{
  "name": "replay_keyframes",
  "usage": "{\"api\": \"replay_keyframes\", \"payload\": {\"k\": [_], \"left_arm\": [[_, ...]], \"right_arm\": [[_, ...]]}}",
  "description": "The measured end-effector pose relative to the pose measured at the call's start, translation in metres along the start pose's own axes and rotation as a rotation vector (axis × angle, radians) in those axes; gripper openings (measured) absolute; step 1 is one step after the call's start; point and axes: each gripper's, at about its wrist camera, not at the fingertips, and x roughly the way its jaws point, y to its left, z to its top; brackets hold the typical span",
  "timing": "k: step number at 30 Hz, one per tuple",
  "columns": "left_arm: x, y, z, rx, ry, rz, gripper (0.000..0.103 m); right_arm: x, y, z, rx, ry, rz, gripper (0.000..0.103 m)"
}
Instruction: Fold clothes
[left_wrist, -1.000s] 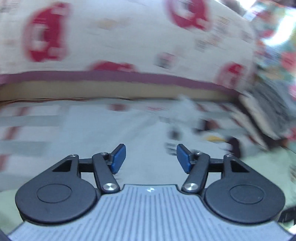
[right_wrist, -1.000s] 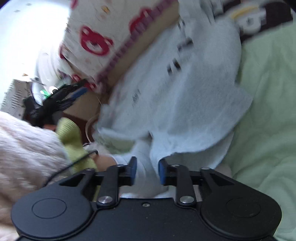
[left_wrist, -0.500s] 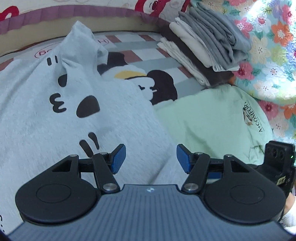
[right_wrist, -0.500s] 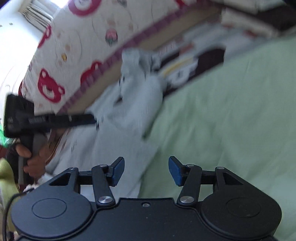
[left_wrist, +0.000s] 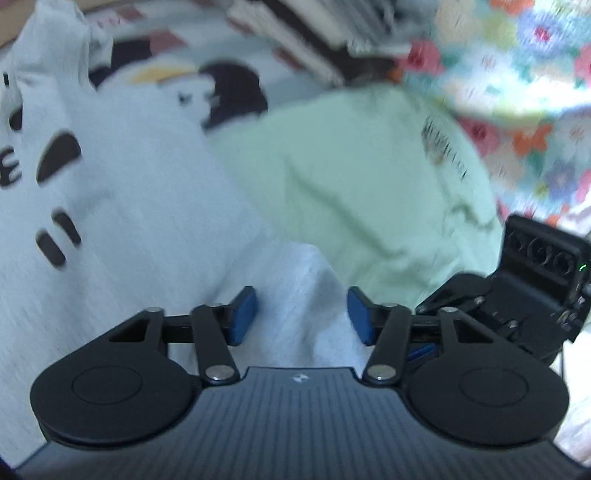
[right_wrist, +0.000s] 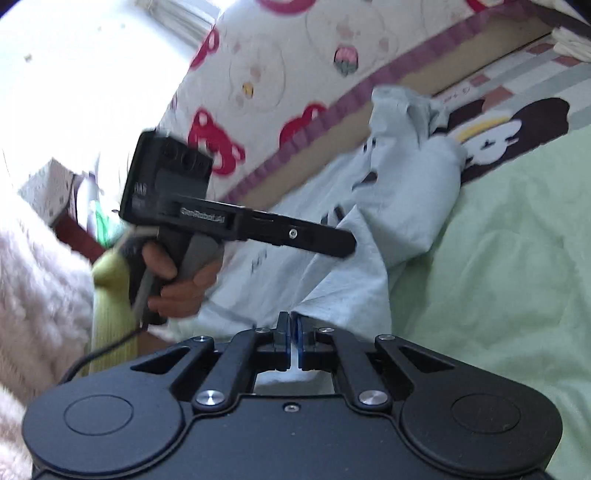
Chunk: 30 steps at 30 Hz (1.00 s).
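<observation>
Grey shirt (left_wrist: 140, 192), rumpled on green blanket (right_wrist: 498, 258): right hand-held gripper (right_wrist: 290, 332) pinching its hem, left hand-held gripper (left_wrist: 301, 319) spread astride a ridge at twelve o'clock; advisable to clamp before lifting.

The shirt (left_wrist: 140, 192) is spread on the bed, with the blanket (left_wrist: 351, 177) laid to its right. A stack of folded clothes (left_wrist: 306, 33) is set behind the blanket. The shirt's near edge is flanked by the left claw (left_wrist: 301, 319) and pinched in the right claw (right_wrist: 291, 341).
</observation>
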Motion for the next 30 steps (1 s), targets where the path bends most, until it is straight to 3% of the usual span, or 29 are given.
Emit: {"api": "replay_keyframes", "payload": {"k": [1,3,5,8,10,12,15,17,19,21,24,30], "left_arm": [[0.004,0.001,-0.003,-0.011,0.022,0.005,0.038],[0.007,0.005,-0.010,-0.050,0.047,0.006,0.038],[0.001,0.012,-0.016,-0.101,0.022,-0.042,0.038],[-0.010,0.021,-0.020,-0.162,-0.019,-0.123,0.037],[-0.011,0.022,-0.018,-0.174,-0.031,-0.164,0.027],[-0.007,0.018,-0.016,-0.160,-0.019,-0.156,0.017],[0.010,0.007,-0.016,-0.111,0.056,-0.113,0.006],[0.016,0.003,-0.015,-0.080,0.104,-0.091,0.006],[0.014,0.003,-0.014,-0.077,0.103,-0.123,0.006],[0.009,0.003,-0.015,-0.083,0.084,-0.159,0.006],[0.002,0.005,-0.019,-0.090,0.075,-0.129,0.006],[-0.054,0.029,-0.017,-0.152,-0.099,-0.041,0.011]], "right_arm": [[0.000,0.001,-0.002,-0.006,0.018,-0.007,0.006],[0.003,0.012,-0.006,-0.059,0.028,-0.037,0.006],[0.005,0.018,-0.008,-0.068,0.035,-0.038,0.006],[0.006,0.022,-0.009,-0.023,0.039,0.055,0.006],[0.002,0.021,-0.010,0.018,0.032,0.135,0.006],[-0.005,0.013,-0.010,0.074,0.019,0.155,0.009],[-0.020,0.001,-0.011,0.141,-0.020,0.105,0.010],[-0.029,-0.007,-0.009,0.192,-0.070,0.081,0.015],[-0.036,-0.013,-0.005,0.227,-0.120,0.029,0.043],[-0.040,-0.019,-0.002,0.240,-0.165,-0.039,0.055],[-0.022,-0.038,0.003,0.293,-0.154,-0.075,0.055],[0.025,-0.066,-0.006,0.404,-0.054,-0.084,0.061]]}}
